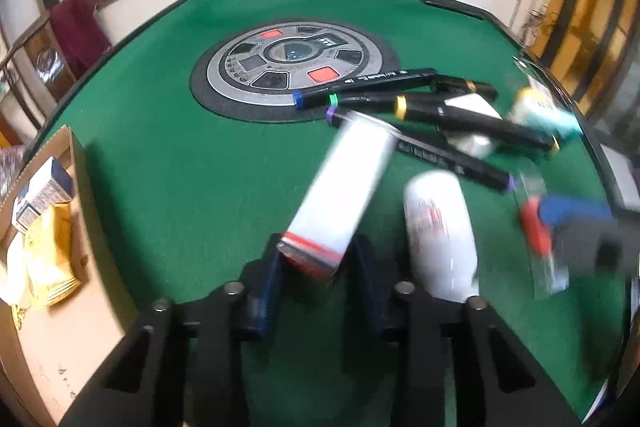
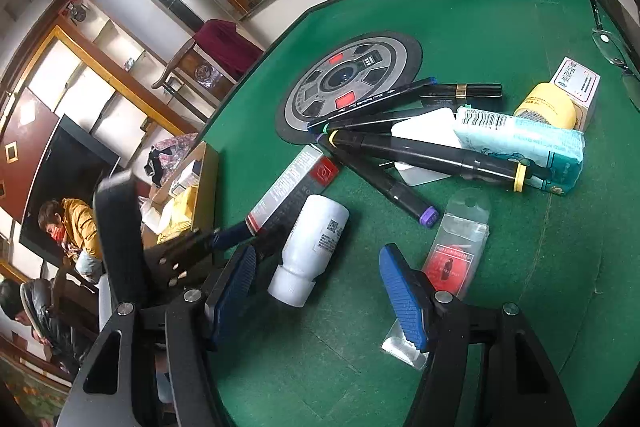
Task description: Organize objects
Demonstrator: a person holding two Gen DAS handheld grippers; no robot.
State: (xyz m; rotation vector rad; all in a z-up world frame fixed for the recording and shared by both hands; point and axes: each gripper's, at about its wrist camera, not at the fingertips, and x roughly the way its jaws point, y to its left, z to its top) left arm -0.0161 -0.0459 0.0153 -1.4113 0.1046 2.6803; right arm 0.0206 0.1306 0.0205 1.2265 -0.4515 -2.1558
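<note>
Left wrist view: your left jaws clamp the red-banded end of a white box (image 1: 340, 195); your right jaws (image 2: 320, 291) stand open above the desk (image 2: 520, 267), empty.

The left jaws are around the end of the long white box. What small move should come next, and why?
Probably lift the white box a little, then carry it toward the cardboard box on the left. The left gripper already clamps its red-striped end, the white bottle lies close beside it, and the cardboard box already holds other things.
</note>
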